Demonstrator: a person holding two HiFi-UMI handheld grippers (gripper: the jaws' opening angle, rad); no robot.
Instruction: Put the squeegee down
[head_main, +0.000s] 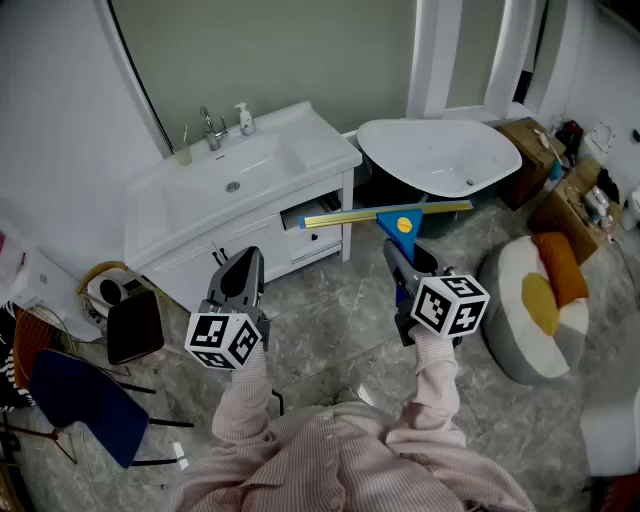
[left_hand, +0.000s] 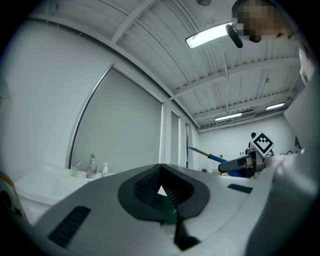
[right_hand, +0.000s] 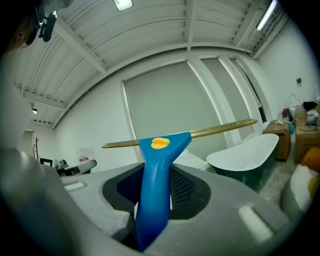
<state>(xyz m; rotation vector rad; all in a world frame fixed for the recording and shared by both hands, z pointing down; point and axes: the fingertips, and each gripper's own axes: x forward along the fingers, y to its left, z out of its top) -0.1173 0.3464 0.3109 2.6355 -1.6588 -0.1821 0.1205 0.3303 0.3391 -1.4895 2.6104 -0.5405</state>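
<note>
The squeegee (head_main: 402, 220), blue-handled with a yellow button and a brass-coloured blade bar, is held up in the air. Its handle is clamped between the pads of my right tool (head_main: 408, 262), and the bar runs crosswise beyond the tips, roughly level. In the right gripper view the handle rises from between the two pads, with the bar lying across its top. In the head view the bar hangs in front of the half-open drawer (head_main: 312, 232) of the white washstand (head_main: 300, 150), near the rim of the white bathtub (head_main: 440, 160) and above the grey marbled floor (head_main: 330, 320). My left tool (head_main: 238, 275) is held level beside the right, well apart from the squeegee, its jaws together with nothing between them. A tap (head_main: 212, 128) and a soap bottle (head_main: 244, 118) stand behind the basin.
</note>
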